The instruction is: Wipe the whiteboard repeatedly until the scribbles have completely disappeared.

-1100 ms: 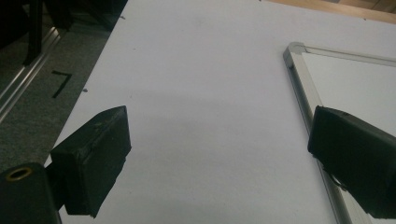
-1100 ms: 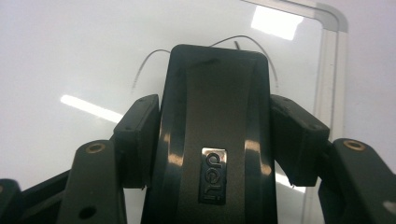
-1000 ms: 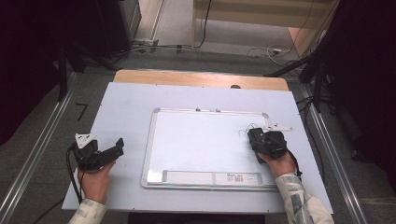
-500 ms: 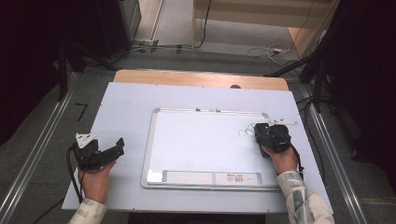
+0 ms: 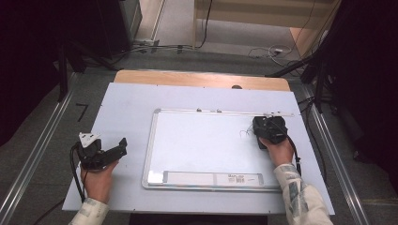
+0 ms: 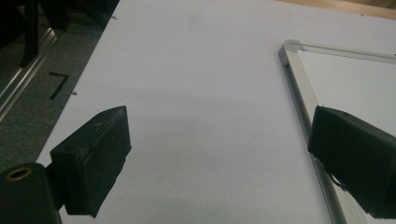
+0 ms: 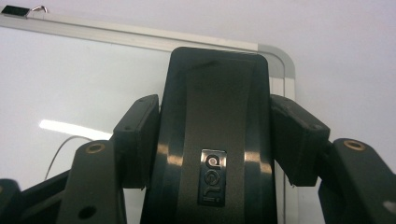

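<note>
Clamping a black eraser (image 7: 215,140) on the whiteboard (image 5: 202,145), the right gripper (image 5: 268,132) contrasts the spread-jawed left gripper (image 5: 110,152).

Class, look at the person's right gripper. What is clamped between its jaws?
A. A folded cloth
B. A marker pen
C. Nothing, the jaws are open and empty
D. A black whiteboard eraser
D: in the right gripper view, the right gripper has both jaws pressed against the sides of a black eraser, over the whiteboard near its corner.

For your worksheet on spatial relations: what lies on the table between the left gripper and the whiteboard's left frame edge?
Nothing: in the high view, bare pale table cover separates the left gripper from the whiteboard.
</note>
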A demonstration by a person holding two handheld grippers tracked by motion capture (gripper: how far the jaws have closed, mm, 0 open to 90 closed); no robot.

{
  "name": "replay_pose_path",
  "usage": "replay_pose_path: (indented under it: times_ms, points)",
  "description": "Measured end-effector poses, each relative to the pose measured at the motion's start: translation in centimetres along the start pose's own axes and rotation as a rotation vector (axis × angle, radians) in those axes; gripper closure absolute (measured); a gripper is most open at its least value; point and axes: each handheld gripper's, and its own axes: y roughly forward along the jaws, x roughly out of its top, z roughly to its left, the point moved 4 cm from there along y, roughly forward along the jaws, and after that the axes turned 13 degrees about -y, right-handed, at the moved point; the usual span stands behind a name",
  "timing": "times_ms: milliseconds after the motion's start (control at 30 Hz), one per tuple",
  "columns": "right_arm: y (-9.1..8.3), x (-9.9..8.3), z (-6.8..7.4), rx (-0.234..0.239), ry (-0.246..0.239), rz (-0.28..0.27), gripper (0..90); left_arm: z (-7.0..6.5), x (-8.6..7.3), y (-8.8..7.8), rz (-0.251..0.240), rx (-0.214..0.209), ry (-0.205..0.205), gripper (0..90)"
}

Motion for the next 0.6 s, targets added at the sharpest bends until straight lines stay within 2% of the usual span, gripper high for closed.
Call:
replay_pose_path:
  times_ms: [200, 600]
  points:
    - [0.6, 0.9, 1.1, 0.014, -0.028, -0.006, 36.1, 0.0, 0.0, 0.1, 0.001, 0.005, -0.002, 6.4]
    - [0.3, 1.6, 4.8, 0.075, -0.114, -0.022, 36.2, 0.0, 0.0, 0.0, 0.001, 0.004, 0.002, 6.4]
